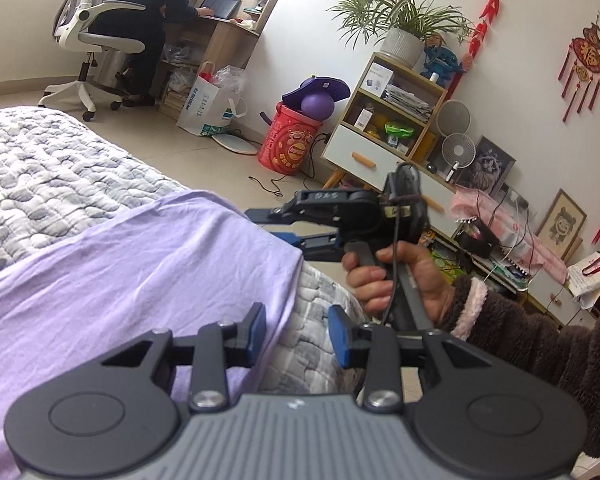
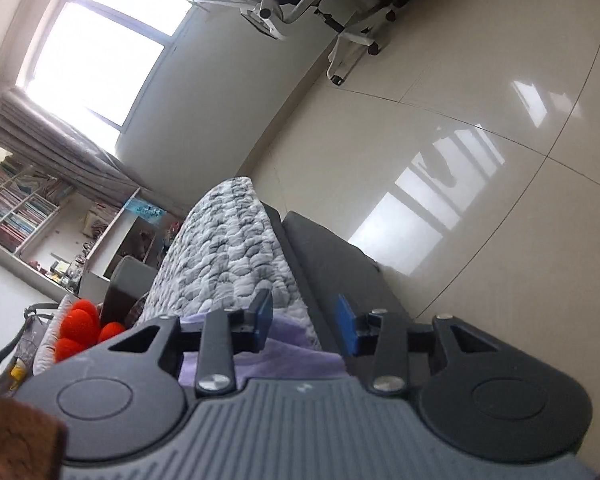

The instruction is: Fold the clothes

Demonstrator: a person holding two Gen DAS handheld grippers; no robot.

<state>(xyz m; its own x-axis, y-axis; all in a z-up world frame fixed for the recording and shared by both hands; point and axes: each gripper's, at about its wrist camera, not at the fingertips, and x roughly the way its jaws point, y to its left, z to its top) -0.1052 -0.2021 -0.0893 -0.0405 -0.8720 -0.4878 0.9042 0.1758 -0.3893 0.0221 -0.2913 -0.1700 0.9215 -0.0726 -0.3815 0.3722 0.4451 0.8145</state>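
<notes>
Your left gripper (image 1: 298,334) and right gripper (image 2: 305,322) both hang with jaws apart over the near right edge of the lilac cloth (image 1: 140,264) on the quilt (image 1: 60,172), so closing too shallow could pinch one layer only and skew the fold

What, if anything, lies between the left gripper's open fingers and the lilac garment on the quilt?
Nothing visible. The left gripper hangs open right at the lilac garment's edge, with only the grey quilt showing in the gap.
</notes>
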